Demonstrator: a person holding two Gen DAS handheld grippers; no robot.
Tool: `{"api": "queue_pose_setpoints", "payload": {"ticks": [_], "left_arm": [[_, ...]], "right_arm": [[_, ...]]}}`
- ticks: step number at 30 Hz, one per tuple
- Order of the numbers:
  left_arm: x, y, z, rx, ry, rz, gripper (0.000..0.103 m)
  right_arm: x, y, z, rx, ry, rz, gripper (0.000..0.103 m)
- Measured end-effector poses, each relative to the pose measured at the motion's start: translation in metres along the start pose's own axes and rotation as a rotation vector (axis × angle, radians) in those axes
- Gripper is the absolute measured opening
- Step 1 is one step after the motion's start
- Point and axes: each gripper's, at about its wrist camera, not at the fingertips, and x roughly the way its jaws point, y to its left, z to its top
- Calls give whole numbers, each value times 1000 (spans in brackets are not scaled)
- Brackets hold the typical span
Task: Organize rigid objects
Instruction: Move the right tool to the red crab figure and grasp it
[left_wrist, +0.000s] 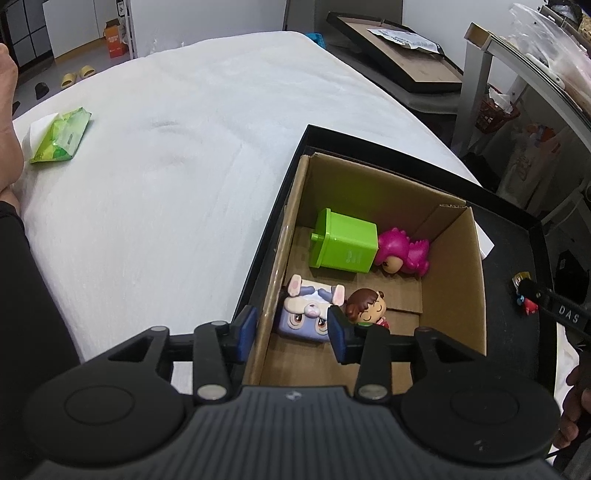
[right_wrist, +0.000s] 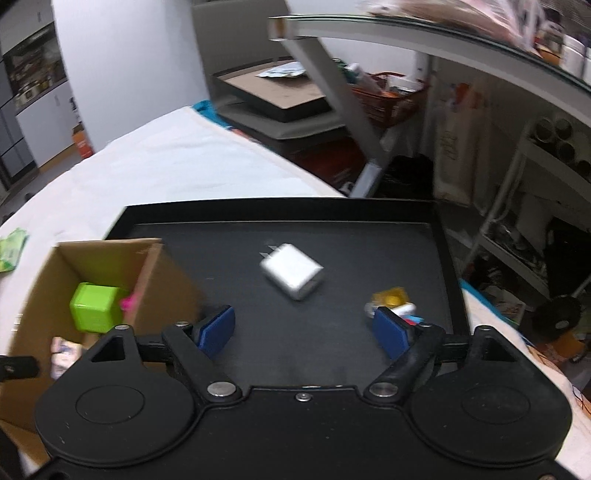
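**Toys gathered in cardboard box as two grippers work over a black tray**

The left gripper (left_wrist: 291, 328) hangs over the near end of the cardboard box (left_wrist: 458, 258), its blue pads spread wide and holding nothing; the left pad sits outside the box's left wall, the right pad inside it. Between the pads, on the box floor, lies a lavender bunny toy (left_wrist: 308, 314), with a brown-haired doll figure (left_wrist: 367, 306) touching its right side. Deeper in the box, a green cube-shaped container (left_wrist: 345, 245) lies tipped on its side against a magenta figure (left_wrist: 404, 253). The box stands at the left end of the black tray (right_wrist: 332, 218), which rests on a white-covered bed (left_wrist: 166, 166).

The right gripper (right_wrist: 304, 328) is also parted and empty, poised above the tray to the right of the box. A white plug adapter (right_wrist: 291, 271) lies on the tray ahead of it, clear of both pads. A small cluster of yellow, white and red pieces (right_wrist: 391, 301) sits just beyond the right pad; contact cannot be judged.

Left of the box on the bed lies a green tissue pack (left_wrist: 61, 136). The letters "DAS" show on the right gripper's edge in the left view.
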Motion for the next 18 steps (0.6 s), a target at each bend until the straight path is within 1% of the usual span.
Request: {"api": "queue_pose_setpoints", "payload": {"ticks": [6, 10, 14, 16, 18], "left_arm": [[3, -4, 2, -2, 1, 17, 42], [3, -7, 2, 2, -1, 24, 45], [4, -9, 1, 5, -2, 33, 47], [4, -9, 2, 1, -1, 33, 47], [3, -9, 2, -5, 2, 30, 47]], "right_arm": [[12, -32, -14, 35, -32, -49, 87], [18, -48, -19, 47, -52, -57, 88], [27, -57, -22, 47, -49, -66, 88], [31, -58, -23, 34, -54, -58, 88], [38, -59, -23, 27, -41, -61, 88]]}}
